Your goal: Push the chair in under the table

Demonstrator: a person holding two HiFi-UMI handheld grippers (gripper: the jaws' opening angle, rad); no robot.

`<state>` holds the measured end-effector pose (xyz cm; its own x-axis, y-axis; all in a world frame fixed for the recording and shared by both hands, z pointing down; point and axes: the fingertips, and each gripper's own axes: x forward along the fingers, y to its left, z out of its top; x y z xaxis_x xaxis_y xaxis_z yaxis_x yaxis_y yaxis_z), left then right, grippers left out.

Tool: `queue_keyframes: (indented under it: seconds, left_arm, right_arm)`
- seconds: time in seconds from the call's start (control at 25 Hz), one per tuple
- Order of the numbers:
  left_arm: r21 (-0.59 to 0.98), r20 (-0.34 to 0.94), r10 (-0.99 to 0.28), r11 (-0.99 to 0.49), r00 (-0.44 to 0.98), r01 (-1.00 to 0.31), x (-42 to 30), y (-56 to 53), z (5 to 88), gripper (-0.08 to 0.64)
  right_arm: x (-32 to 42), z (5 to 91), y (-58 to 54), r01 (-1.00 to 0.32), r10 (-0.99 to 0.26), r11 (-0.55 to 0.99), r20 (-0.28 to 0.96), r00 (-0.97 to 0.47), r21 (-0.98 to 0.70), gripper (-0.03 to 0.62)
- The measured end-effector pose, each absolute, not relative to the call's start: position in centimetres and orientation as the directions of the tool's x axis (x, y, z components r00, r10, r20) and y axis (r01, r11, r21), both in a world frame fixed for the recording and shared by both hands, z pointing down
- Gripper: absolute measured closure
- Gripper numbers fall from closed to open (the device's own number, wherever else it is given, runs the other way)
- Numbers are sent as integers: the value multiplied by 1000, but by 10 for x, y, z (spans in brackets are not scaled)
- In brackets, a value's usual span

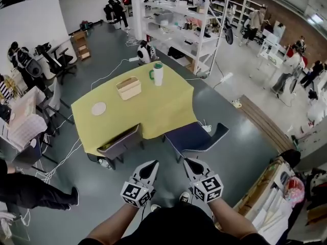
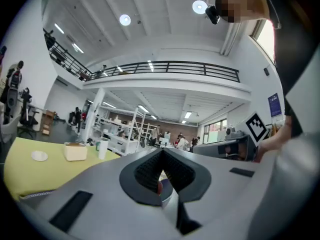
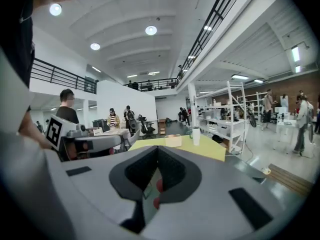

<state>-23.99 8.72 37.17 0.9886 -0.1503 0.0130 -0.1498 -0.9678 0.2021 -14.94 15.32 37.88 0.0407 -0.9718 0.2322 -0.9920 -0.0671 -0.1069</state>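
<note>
Left hand-held gripper [image 1: 153, 164], right hand-held gripper [image 1: 188, 162]: closed, each bearing 1 square marker [image 1: 134, 193].

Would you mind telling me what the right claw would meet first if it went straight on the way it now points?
Probably the blue chair, which stands pulled out from the yellow table directly ahead of the shut right claw. Depth is hard to judge from above, though.

The fingers [image 2: 143, 173] of the left gripper [image 2: 162, 155] are found closed together, nothing between. On the yellow counter [image 2: 30, 178] beyond, a disc [image 2: 39, 156], box [image 2: 75, 151] and cup [image 2: 102, 148] are noted.
</note>
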Motion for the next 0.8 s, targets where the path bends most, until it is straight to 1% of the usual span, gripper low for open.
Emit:
queue_keyframes:
  seconds: [0.44,0.64,0.8]
  left_arm:
    - [195,8,147,-970,989,142,-133,168,373,554]
    - [188,16,209,-961,978,202,-99,196,373,554]
    - [184,34,227,-959,973,217,-80,210,377,554]
  right_arm:
    - [-67,383,266,-918,-911,-379,221,348,-117,578]
    - [-26,383,305,-866,-870,-481,196,452,-139,578]
    - [2,380,331,-832,-842,-534,176,509,-150,578]
